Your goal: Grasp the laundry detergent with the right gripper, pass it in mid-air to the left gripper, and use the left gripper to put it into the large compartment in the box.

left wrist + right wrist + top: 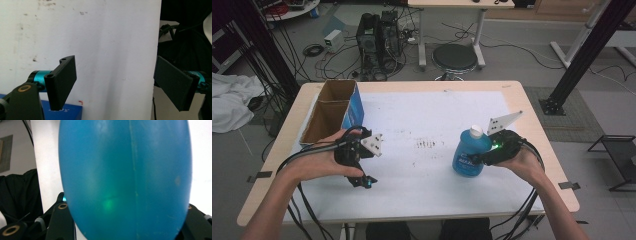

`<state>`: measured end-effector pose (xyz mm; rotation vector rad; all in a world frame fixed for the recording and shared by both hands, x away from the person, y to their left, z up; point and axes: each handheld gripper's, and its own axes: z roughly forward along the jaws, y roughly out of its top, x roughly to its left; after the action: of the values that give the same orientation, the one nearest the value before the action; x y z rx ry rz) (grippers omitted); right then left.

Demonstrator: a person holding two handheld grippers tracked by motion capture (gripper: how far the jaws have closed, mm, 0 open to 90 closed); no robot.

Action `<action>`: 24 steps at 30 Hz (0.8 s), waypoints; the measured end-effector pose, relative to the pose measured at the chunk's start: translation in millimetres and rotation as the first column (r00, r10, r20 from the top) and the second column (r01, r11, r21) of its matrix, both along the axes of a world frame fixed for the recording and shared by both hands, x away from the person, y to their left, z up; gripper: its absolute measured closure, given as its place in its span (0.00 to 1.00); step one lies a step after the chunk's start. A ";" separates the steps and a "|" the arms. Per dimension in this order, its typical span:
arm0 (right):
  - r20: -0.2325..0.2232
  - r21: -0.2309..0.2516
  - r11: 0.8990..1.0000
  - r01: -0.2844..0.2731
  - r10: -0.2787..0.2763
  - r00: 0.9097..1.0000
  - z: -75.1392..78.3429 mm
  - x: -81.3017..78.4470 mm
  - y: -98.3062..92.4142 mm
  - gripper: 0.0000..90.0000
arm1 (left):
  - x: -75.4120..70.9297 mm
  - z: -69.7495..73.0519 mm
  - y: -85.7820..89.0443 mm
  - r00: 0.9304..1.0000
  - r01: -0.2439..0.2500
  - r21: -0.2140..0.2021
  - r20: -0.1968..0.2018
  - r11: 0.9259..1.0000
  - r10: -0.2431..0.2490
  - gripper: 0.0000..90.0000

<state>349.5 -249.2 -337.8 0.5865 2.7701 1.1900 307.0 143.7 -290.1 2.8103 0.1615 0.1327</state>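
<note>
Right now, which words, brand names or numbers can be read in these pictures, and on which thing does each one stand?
None can be read for certain.
Blue bottle: white lettering on its label, too blurred to read in the high view.
Blue box: small white print on its edge in the left gripper view, too small and cut off to read.

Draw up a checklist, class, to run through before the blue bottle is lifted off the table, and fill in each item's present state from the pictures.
1. Right gripper shut on the blue bottle: ok; the bottle sits between its jaws in the right gripper view.
2. Bottle upright on the white sheet: ok.
3. White cap on: ok; how tight, cannot tell.
4. Left gripper open with nothing between its jaws: ok.
5. Cardboard box standing apart from the bottle: ok.
6. Cables free to follow: cannot tell.
</note>
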 end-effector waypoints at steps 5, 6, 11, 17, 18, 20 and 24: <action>0.011 -0.006 0.998 -0.068 0.068 0.998 19.1 1.4 17.6 0.50 | 11.7 20.0 -6.8 1.000 0.002 -0.038 -0.004 0.999 -0.002 0.21; 0.018 -0.007 0.997 -0.079 0.079 0.997 21.8 1.4 22.1 0.50 | 15.2 25.1 -8.7 1.000 0.018 -0.032 -0.002 0.999 -0.018 0.21; 0.022 -0.031 0.987 -0.158 0.158 0.987 31.2 3.3 46.6 0.50 | 26.8 46.8 -25.2 0.998 0.049 -0.085 -0.027 0.995 -0.051 0.21; -0.001 -0.034 0.973 -0.229 0.229 0.973 36.6 5.9 73.8 0.50 | 40.1 64.8 -48.8 0.997 0.075 -0.107 -0.024 0.991 -0.078 0.21; -0.010 -0.032 0.970 -0.240 0.240 0.971 37.2 6.2 77.2 0.50 | 41.7 66.0 -52.4 0.997 0.075 -0.108 -0.021 0.991 -0.078 0.21; -0.012 -0.015 0.964 -0.264 0.264 0.965 37.6 7.6 83.1 0.50 | 44.8 67.5 -59.6 0.996 0.081 -0.112 -0.023 0.990 -0.084 0.21; -0.021 -0.003 0.953 -0.304 0.304 0.953 37.1 9.9 91.3 0.50 | 48.1 69.4 -75.6 0.993 0.106 -0.098 -0.037 0.990 -0.110 0.21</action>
<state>359.4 -158.0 -300.7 0.1727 2.9577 1.2300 355.1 68.1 -220.7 2.7199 0.0247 0.0399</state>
